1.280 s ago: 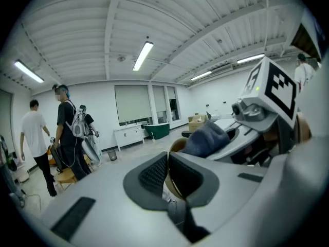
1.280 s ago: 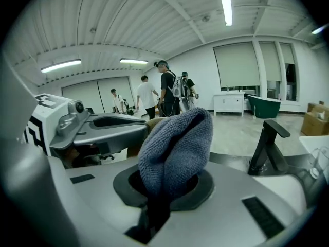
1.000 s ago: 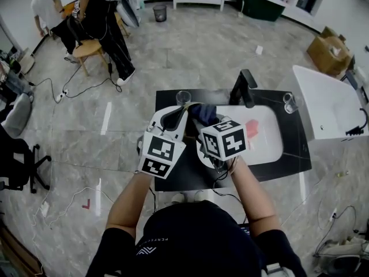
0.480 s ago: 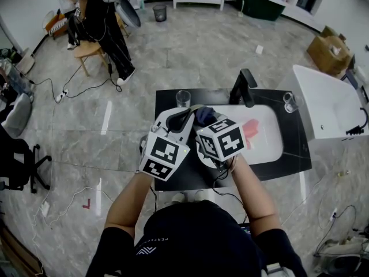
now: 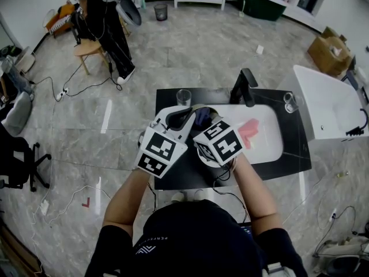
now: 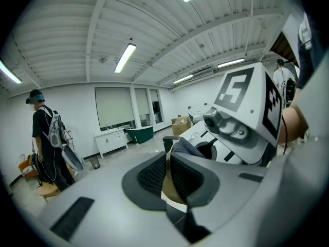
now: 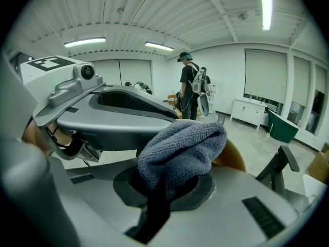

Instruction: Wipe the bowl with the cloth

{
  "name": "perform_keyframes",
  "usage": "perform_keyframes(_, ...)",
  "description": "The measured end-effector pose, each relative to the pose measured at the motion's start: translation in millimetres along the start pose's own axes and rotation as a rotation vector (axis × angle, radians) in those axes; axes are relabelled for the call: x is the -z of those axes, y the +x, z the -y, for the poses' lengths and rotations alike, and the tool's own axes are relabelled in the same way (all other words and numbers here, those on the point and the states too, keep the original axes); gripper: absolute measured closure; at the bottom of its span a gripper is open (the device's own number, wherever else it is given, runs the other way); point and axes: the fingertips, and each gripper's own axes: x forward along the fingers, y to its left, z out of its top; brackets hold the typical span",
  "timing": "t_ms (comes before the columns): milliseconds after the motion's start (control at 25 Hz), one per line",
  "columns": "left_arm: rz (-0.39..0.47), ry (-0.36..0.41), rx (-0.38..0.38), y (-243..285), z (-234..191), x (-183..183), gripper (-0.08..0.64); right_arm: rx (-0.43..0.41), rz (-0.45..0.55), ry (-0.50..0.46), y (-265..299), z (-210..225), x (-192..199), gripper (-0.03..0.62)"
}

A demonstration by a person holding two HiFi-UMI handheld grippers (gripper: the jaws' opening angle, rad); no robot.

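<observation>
A glass [image 5: 183, 97] and a black faucet [image 5: 244, 87] stand on the black countertop [image 5: 295, 146].

The left forearm [image 5: 124, 198] and right forearm [image 5: 253, 192] are reaching forward side by side. The left hand-held gripper [image 6: 167, 175] is pinching the bowl [image 6: 171, 188] by its rim. The right hand-held gripper [image 7: 165, 181], tilting downward, is clamping the cloth [image 7: 180, 148].

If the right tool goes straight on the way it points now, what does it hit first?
Probably the bowl: the cloth in the right tool appears to sit against its tan wall, which the left tool grips. Depth is unclear.
</observation>
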Motion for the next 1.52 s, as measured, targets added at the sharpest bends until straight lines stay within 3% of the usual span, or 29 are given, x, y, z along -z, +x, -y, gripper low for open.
perform_keyframes(640,-0.015,0.016,0.099,-7,-2,8,0.535,-0.147,-0.095,-0.139,0,-34,15,0.534)
perform_keyframes(1000,-0.020,-0.015,0.071,-12,-11,16,0.535,-0.083,-0.213,-0.224,-2,-33,39,0.534)
perform_keyframes(1520,-0.060,-0.030,0.054,-12,-11,37,0.535,0.047,-0.250,-0.210,-2,-4,52,0.534)
